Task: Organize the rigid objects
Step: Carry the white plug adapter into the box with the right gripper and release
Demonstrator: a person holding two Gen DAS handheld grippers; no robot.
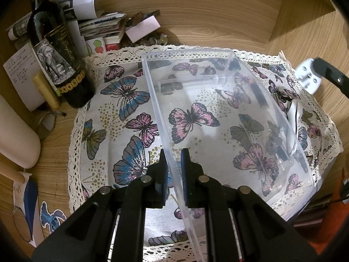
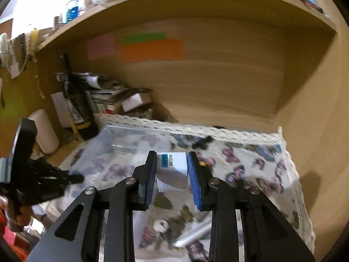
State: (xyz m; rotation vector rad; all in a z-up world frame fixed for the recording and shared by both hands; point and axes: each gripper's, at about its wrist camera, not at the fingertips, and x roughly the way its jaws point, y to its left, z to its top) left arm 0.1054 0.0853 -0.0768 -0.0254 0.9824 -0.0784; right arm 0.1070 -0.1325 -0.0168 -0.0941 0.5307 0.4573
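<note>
Two black two-finger grippers work over a butterfly-printed cloth with a lace border (image 1: pixel 130 96) spread on a wooden desk (image 1: pixel 218 11). The left gripper (image 1: pixel 174 163) has its blue-padded jaws drawn tight on the near side wall of a clear rectangular plastic bin (image 1: pixel 218 109), one finger outside the wall and one inside, so the wall is pinched between the pads. That bin sits on the cloth, and its floor shows the butterfly pattern through it, with no object visible on it.

The right gripper (image 2: pixel 172 174) is held above the cloth, its jaws closed on a white boxy travel adaptor with a blue label (image 2: pixel 172 170), both blue pads pressing its sides. In the left wrist view this same adaptor shows at the right edge, up off the surface just beyond the bin's far wall. Below the right gripper, on the cloth, lie a silver metal cylinder (image 2: pixel 192 235), a bunch of keys with a white tag (image 2: pixel 161 227) and a small black clip-like piece (image 2: pixel 202 143); the right wrist view is blurred, so finer detail cannot be told.

Left of the cloth stand a dark wine bottle with an elephant label (image 1: pixel 56 65), a white rounded cylinder (image 1: pixel 15 135) and a heap of papers and booklets (image 1: pixel 98 26)
</note>
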